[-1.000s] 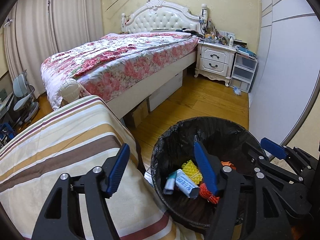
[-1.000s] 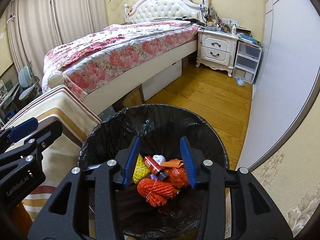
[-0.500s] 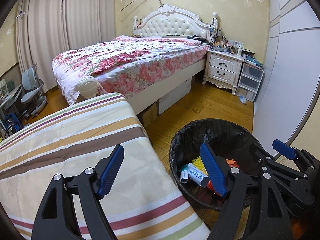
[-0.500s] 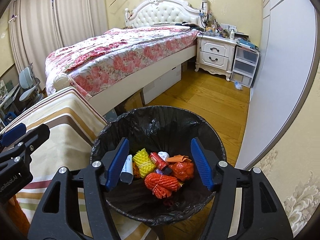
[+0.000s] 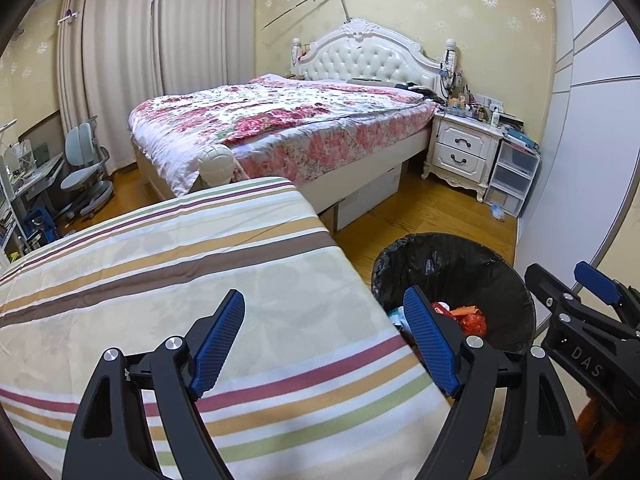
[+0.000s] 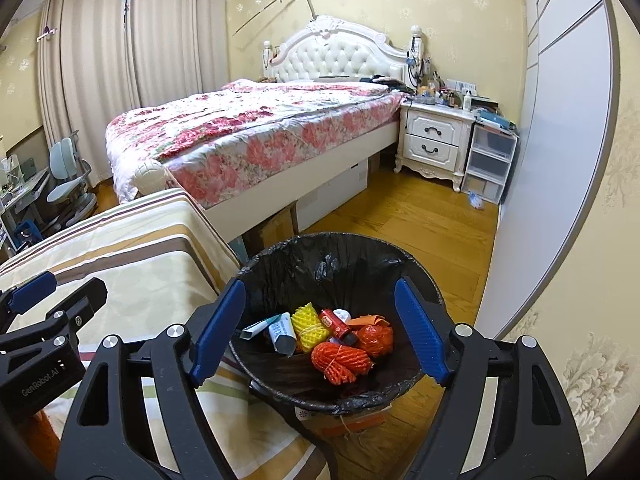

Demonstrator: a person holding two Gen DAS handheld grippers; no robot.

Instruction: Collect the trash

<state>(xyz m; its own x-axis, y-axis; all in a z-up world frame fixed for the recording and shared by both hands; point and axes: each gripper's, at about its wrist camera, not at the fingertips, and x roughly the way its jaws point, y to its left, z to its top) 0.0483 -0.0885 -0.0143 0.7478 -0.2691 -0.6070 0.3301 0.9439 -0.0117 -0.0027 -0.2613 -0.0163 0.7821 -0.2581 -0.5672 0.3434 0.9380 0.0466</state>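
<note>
Below, black-lined bin [image 6: 340, 264] — tube [image 6: 282, 334], orange netting [image 6: 340, 362] inside, both jaws opening, nothing between.

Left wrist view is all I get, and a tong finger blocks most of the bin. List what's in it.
Observer: The right wrist view looks straight into the bin. An orange net bundle lies nearest the camera.
Operator: Go on, name the rest.
Observer: Behind it lie a yellow foam net, a white tube and a small red can.
Operator: Now report the right tongs.
Observer: The right tongs are opening, framing the bin, with nothing between them.
</note>
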